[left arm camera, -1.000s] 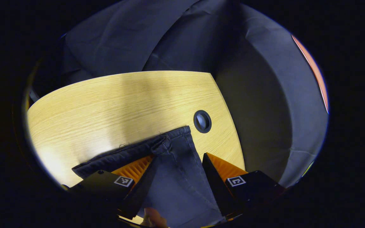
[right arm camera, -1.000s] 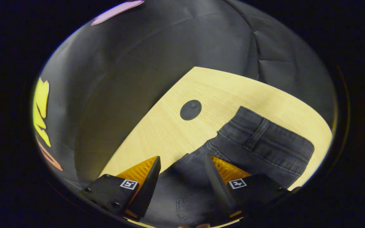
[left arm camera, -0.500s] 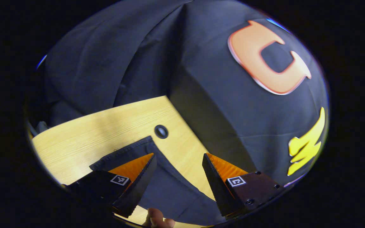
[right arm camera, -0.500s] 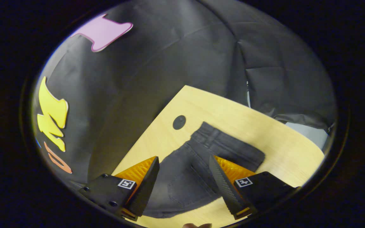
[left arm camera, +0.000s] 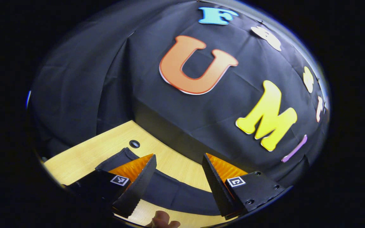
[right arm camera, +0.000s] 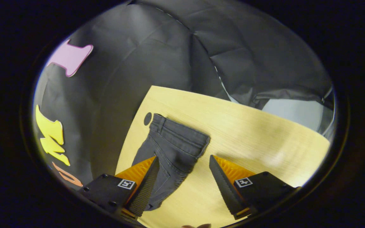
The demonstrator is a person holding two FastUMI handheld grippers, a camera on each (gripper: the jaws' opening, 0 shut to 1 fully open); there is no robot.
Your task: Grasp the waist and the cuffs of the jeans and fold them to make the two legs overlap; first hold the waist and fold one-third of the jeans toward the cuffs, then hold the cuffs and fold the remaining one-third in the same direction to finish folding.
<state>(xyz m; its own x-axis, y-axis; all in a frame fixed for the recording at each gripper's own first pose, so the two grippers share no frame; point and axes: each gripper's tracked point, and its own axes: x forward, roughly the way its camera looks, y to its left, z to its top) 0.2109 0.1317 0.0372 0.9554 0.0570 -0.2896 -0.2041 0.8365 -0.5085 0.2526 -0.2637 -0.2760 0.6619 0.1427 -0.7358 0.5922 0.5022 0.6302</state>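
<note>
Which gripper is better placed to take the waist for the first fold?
Right. The right gripper is open with the waist of the jeans just ahead, while the left gripper looks over the cuff end.

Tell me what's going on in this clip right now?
A person holds a two-finger gripper in each hand over a wooden table where dark jeans lie flat. The right gripper hovers open above the waist end, with the waistband near a round cable hole. The left gripper is open too, above the leg end, near another cable hole. Neither grips the cloth; by their narrow shape the legs may already overlap, with the thirds folds not yet done.
</note>
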